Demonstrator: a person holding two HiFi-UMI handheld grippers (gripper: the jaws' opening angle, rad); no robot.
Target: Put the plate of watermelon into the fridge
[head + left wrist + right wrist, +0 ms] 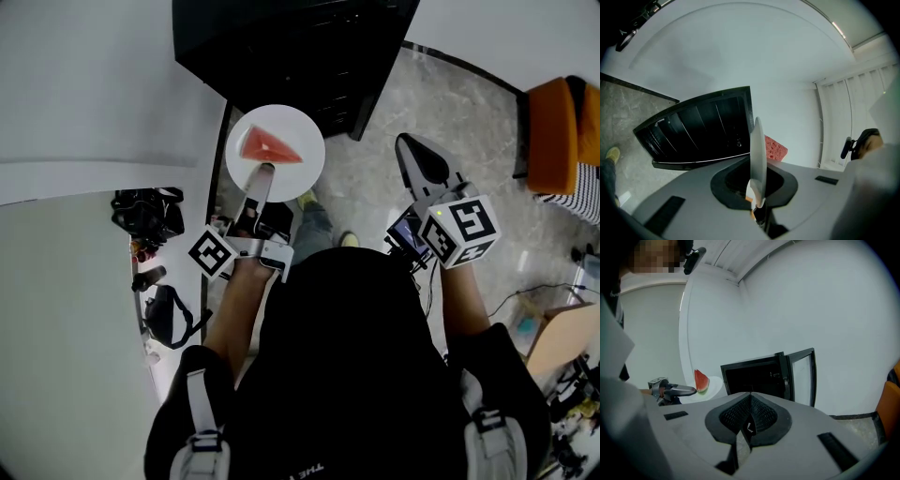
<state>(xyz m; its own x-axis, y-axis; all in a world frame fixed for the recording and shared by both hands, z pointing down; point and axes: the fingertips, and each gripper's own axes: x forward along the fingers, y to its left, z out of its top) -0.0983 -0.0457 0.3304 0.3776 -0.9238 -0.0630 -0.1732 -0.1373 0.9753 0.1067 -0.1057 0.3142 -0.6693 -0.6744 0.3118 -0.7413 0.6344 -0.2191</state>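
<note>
Plainly, with the left gripper [262, 176] clamping its jaws on just the plate [292, 122] rim and the right gripper [411, 150] closed empty, a tilt near the fridge [300, 47] could spill the watermelon [269, 145].

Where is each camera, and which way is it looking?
Head view: on the person's head, looking steeply down at the arms, left gripper, right gripper and the plate before the fridge.
Left gripper view: rides the left gripper, looks along its fingers, shut on the plate's rim, toward the fridge.
Right gripper view: rides the right gripper, looks past its shut fingers at the open fridge.
All three share the watermelon.
</note>
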